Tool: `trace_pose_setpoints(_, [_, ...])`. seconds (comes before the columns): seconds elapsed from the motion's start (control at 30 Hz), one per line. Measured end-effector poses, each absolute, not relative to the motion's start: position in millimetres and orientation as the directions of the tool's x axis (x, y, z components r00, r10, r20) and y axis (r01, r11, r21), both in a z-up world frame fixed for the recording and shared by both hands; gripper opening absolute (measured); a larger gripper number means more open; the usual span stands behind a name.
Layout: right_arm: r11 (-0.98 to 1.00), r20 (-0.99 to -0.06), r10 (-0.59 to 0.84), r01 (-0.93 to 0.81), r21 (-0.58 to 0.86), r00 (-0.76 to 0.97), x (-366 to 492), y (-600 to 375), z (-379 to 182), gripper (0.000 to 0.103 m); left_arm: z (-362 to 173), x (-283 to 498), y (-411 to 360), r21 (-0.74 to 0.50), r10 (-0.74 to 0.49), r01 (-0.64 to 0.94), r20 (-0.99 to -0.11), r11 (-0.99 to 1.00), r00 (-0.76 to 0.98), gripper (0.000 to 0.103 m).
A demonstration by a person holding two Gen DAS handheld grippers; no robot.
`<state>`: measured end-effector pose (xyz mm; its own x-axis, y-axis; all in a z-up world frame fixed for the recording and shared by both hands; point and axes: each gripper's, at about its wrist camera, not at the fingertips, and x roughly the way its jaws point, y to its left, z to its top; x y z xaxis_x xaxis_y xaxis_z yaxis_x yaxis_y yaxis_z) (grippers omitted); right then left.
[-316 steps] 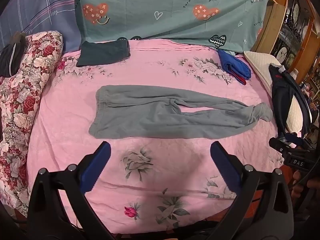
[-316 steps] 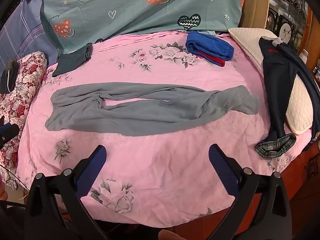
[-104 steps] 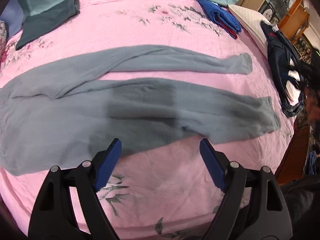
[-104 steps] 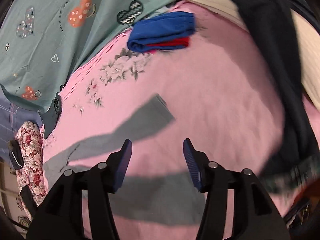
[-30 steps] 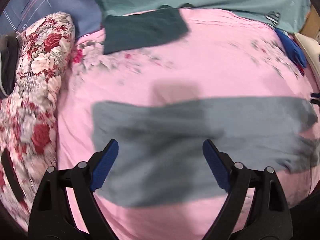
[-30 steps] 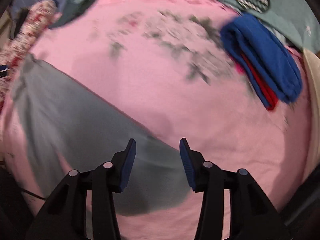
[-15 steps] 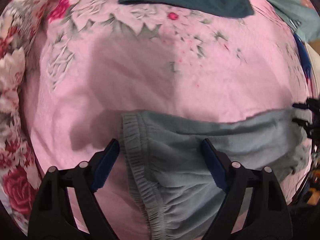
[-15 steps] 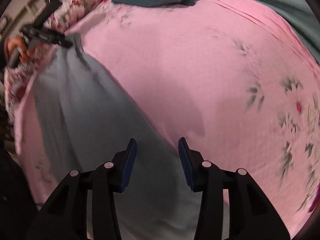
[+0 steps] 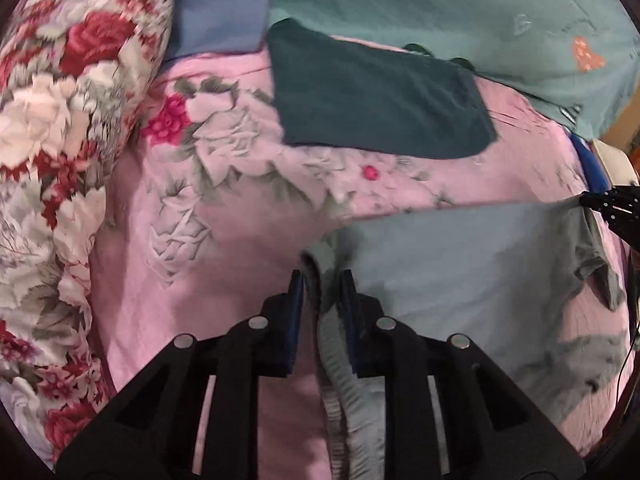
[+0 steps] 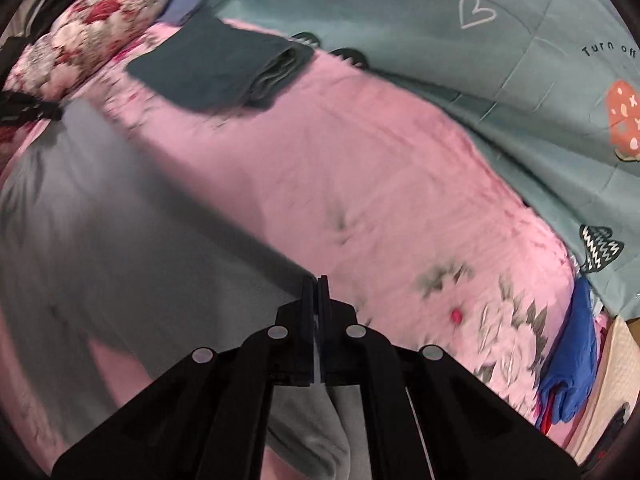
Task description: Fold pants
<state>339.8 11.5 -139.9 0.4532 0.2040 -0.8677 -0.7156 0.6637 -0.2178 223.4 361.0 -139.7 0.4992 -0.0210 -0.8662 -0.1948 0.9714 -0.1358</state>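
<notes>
Grey pants (image 9: 460, 264) lie flat across the pink bedsheet (image 9: 200, 240). My left gripper (image 9: 323, 276) points down at the far corner of the elastic waistband (image 9: 340, 372); its jaws are closing and the bunched waistband fabric is pinched between the blue pads. In the right wrist view the grey pants (image 10: 120, 240) spread to the left, and my right gripper (image 10: 316, 282) is shut on their far edge, with grey fabric hanging below the fingers. The right gripper's tip (image 9: 612, 208) shows at the left wrist view's right edge, holding the same far edge.
A folded dark teal cloth (image 9: 376, 100) lies beyond the pants near the teal quilt (image 9: 460, 8). A floral pillow (image 9: 60, 120) bounds the left side. A folded blue garment (image 10: 572, 352) and a cream pillow (image 10: 616, 380) sit at the right.
Both grippers, open half a second ago, have closed: the left on the waistband corner, the right on the pants' far edge. Both slid left along the bed.
</notes>
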Motion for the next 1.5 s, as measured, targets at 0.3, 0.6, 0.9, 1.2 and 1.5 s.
trace_pose_setpoints(0.3, [0.785,-0.87,0.339,-0.617,0.053,0.357,289,-51,-111,0.051,-149,153,373,-0.288,-0.178,-0.246,-0.904,0.925,0.389,0.079])
trace_pose_setpoints(0.6, [0.454,-0.926,0.358,-0.889,0.061,0.119,92,-25,-149,0.05,-168,118,304,-0.227,-0.201,-0.054,-0.932,0.972,0.302,0.061])
trace_pose_setpoints(0.9, [0.401,-0.932,0.326,-0.916,-0.017,0.16,62,20,-174,0.003,-152,89,282,-0.081,-0.047,-0.082,-0.935,0.993,0.351,0.02])
trace_pose_setpoints(1.2, [0.555,-0.87,0.485,-0.8,0.23,0.086,73,-38,-141,0.034,-149,43,293,0.132,0.206,-0.265,-0.939,0.955,0.275,0.096])
trace_pose_setpoints(1.5, [0.975,-0.87,0.16,0.061,0.212,0.466,227,-346,-144,0.051,-105,6,270,0.162,0.357,-0.527,-0.887,0.835,0.293,0.096])
